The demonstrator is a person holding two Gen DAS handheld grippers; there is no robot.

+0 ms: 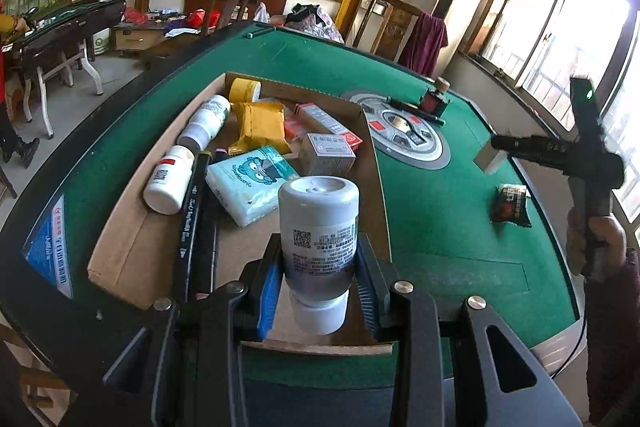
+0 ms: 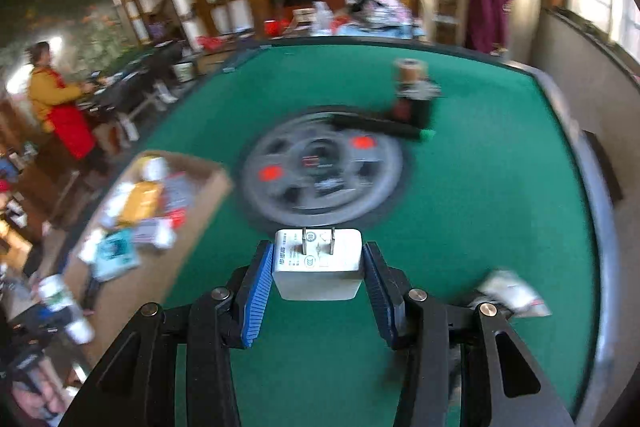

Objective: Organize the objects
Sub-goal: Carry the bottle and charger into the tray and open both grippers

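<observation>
My left gripper (image 1: 318, 269) is shut on a white medicine bottle (image 1: 318, 227), holding it base-up over the near end of a shallow cardboard box (image 1: 120, 247). The box holds other bottles (image 1: 168, 179), a yellow packet (image 1: 262, 125), a tissue pack (image 1: 250, 179), small cartons (image 1: 328, 155) and a black pen (image 1: 192, 211). My right gripper (image 2: 318, 267) is shut on a white plug adapter (image 2: 318, 267), prongs facing forward, above the green felt. The box also shows in the right wrist view (image 2: 136, 267), blurred. The right gripper shows in the left wrist view (image 1: 496, 151).
The green felt table (image 1: 440, 227) has a round grey control hub (image 1: 408, 135) in its middle. A small bottle (image 1: 434, 99) and a dark pen (image 1: 416, 109) lie beyond it. A dark snack packet (image 1: 510, 205) lies right. A person in red apron (image 2: 60, 111) stands far left.
</observation>
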